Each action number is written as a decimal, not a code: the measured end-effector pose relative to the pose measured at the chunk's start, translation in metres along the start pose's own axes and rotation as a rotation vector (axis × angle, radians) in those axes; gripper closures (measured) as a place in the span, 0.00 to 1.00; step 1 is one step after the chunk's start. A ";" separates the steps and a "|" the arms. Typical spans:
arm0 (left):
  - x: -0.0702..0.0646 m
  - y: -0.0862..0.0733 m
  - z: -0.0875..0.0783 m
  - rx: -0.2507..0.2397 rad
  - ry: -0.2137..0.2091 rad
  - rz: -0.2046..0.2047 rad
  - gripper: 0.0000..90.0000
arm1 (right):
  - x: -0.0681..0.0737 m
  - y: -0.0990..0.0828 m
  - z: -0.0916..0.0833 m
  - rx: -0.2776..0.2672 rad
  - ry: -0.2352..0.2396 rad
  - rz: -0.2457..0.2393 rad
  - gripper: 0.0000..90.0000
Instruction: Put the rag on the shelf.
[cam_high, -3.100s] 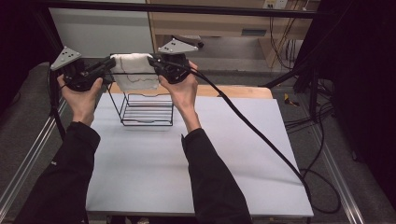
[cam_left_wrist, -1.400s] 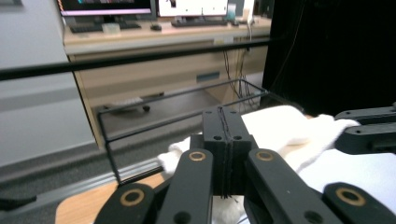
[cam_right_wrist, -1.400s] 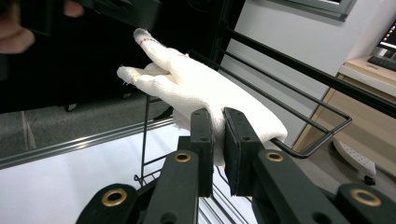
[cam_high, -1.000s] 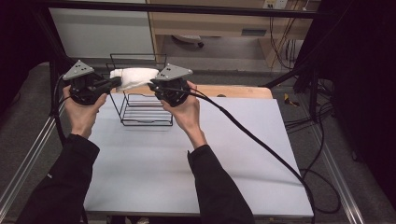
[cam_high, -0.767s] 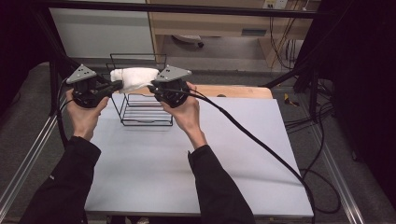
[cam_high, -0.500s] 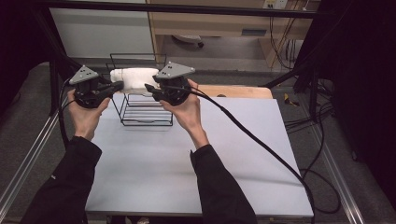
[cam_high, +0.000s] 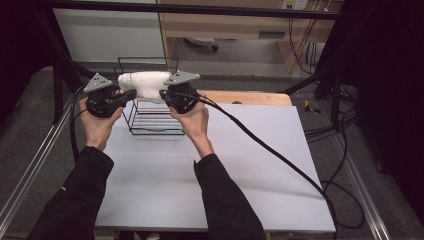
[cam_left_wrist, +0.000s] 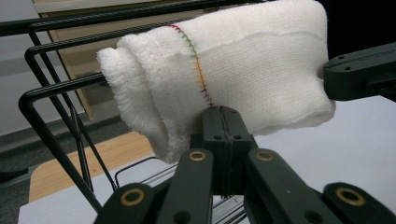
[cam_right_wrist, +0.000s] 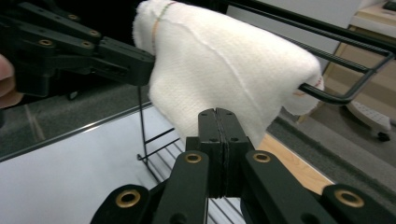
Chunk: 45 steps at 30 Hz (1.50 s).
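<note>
Found the white towel (cam_high: 145, 84) bunched over the top rail of the wire rack (cam_high: 155, 133), upper left of the high view. Saw the left gripper (cam_high: 131, 94) clenched at the towel's left end and the right gripper (cam_high: 162, 94) clenched at its right end. Could not tell whether cloth sat pinched in either. Judged the risks thus: with an uneven pull, might have slid the towel off the rail onto the table (cam_high: 250, 165). With a snag on the wire, might have tipped the light rack. Pulling on a thin fold could also have lost the hold.
</note>
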<state>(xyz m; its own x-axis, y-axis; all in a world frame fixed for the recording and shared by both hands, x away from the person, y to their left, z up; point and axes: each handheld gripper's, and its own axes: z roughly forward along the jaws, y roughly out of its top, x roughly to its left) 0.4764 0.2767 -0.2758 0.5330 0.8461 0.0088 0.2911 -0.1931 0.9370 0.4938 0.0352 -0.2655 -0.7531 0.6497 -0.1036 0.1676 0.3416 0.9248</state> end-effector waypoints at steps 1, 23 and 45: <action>0.000 0.000 0.001 -0.001 0.001 0.001 1.00 | -0.001 -0.001 0.001 -0.003 -0.006 0.004 1.00; -0.005 -0.008 -0.019 0.022 -0.029 0.002 0.74 | -0.003 0.006 -0.024 -0.032 0.036 0.026 0.70; -0.024 -0.082 -0.029 0.142 -0.110 -0.028 0.17 | -0.037 -0.054 -0.095 0.040 0.017 0.137 0.10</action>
<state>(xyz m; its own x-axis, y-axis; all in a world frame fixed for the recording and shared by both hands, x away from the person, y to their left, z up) 0.4164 0.2864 -0.3423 0.6047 0.7940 -0.0617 0.4116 -0.2453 0.8777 0.4525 -0.0712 -0.2766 -0.7322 0.6805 0.0289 0.2943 0.2778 0.9145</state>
